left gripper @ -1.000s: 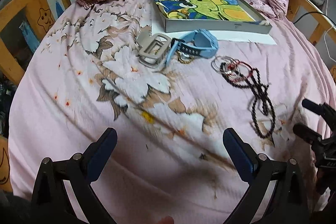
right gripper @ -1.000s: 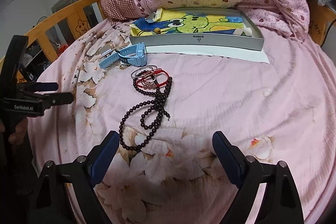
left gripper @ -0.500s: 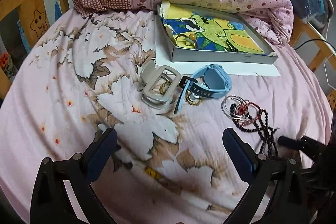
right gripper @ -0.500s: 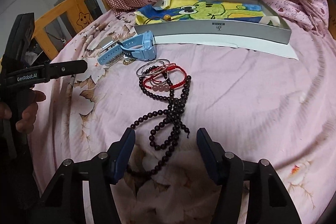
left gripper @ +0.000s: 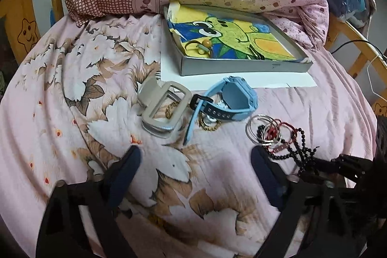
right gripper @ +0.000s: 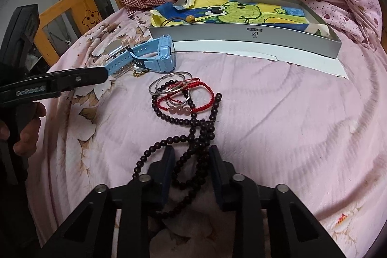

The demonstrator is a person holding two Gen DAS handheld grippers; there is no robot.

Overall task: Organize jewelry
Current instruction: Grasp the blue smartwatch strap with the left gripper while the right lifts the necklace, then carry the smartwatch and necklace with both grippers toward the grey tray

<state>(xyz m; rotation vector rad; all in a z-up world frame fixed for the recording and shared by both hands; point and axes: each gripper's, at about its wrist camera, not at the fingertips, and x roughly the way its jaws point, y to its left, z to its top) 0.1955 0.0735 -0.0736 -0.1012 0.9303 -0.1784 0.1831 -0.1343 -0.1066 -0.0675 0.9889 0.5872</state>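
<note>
Our right gripper (right gripper: pixel 191 167) straddles the bead necklace (right gripper: pixel 193 134) mid-bed, fingers narrowed but not clamped. Left gripper (left gripper: pixel 194 173) spread wide over bare sheet. Watch (left gripper: pixel 227 100), buckle (left gripper: pixel 163 108) and bangles (right gripper: pixel 170 86) lie before the tray (right gripper: pixel 241 34) by the far edge.

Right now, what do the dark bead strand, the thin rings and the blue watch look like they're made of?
Dark bead strand: round, dark brown beads with a dull sheen, probably wood, possibly stone. Thin rings: bright silvery wire bangles, apparently polished metal. Blue watch: matte light blue case and perforated strap, likely plastic and rubber.
</note>
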